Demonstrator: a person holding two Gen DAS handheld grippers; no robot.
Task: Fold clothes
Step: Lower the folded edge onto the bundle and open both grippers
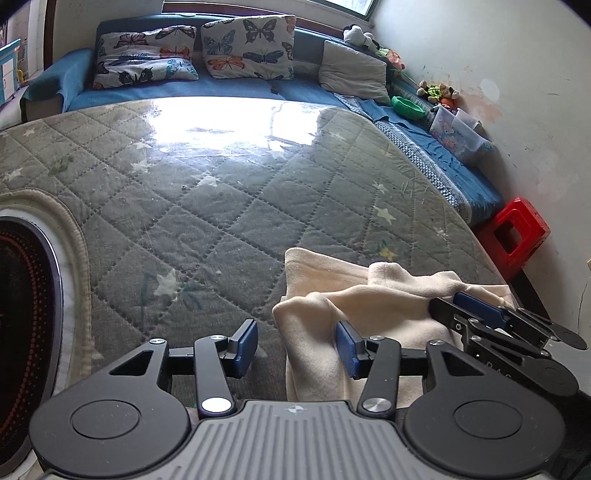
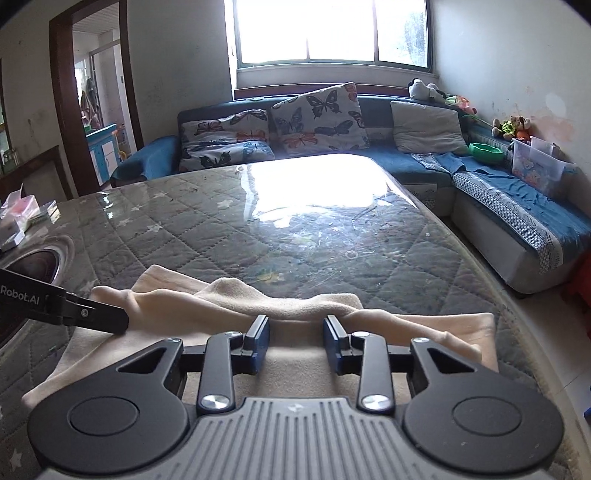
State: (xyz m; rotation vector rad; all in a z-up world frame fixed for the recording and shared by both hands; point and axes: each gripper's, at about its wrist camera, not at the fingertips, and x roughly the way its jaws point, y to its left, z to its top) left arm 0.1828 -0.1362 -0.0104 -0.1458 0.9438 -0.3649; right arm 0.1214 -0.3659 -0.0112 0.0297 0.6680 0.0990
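Daylight from window (image 2: pixel 332 33) ahead of me, blown out white; strong glare patch on plastic-covered quilted table (image 1: pixel 229 122); my fisheye bends edges, corners vignetted black; focus sharp, room walls dim

Cream garment (image 2: pixel 236 299) on grey star-quilted table cover (image 2: pixel 207 236).

We see the right gripper (image 2: pixel 295 341) at the near edge of the quilted table (image 2: pixel 229 236), its blue-padded fingers spread apart over a cream garment (image 2: pixel 295 302). The cloth lies bunched in a ridge just past the fingertips. The left gripper (image 2: pixel 110 319) enters from the left edge, its tip touching the cloth's left end.
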